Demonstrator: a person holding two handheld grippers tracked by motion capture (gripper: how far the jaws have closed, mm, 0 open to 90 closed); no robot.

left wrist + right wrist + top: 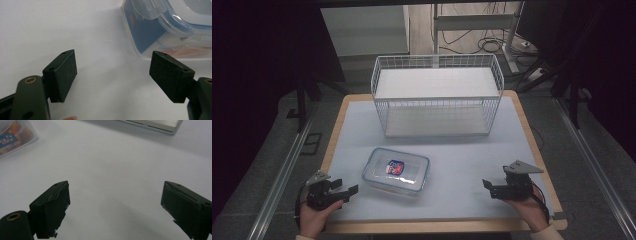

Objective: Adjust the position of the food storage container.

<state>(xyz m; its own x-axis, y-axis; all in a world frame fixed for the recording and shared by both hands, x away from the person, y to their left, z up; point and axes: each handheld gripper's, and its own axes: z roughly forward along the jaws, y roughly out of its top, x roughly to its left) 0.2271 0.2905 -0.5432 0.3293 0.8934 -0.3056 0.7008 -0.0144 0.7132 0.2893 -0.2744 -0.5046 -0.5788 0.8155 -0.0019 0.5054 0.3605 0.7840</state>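
High view. A clear lidded container [396, 171] with a coloured label lies flat on the bench [462, 165], near the front edge and left of centre; its long axis runs roughly left to right, slightly skewed. Behind it stands a white wire basket [437, 95], well apart. The left claw [348, 190] rests at the front-left, its tips aimed toward the container's near-left corner and just beside it. The right claw [486, 186] sits at the front-right, pointing left across bare bench — plainly the farther of the two. The left hand is therefore judged the better placed for a first grasp.

Left gripper view. The left claw [112, 70] is released, its pads spread wide with nothing between them. The container [172, 30] lies ahead and off to the right of the claw's line, its corner close to the right pad; whether they touch is hard to tell from this angle. A swing to the right would be needed to centre it.

Right gripper view. The right claw [115, 202] is likewise released and empty. The container [15, 135] appears far off at upper left — the basket's base [152, 125] at the top edge.
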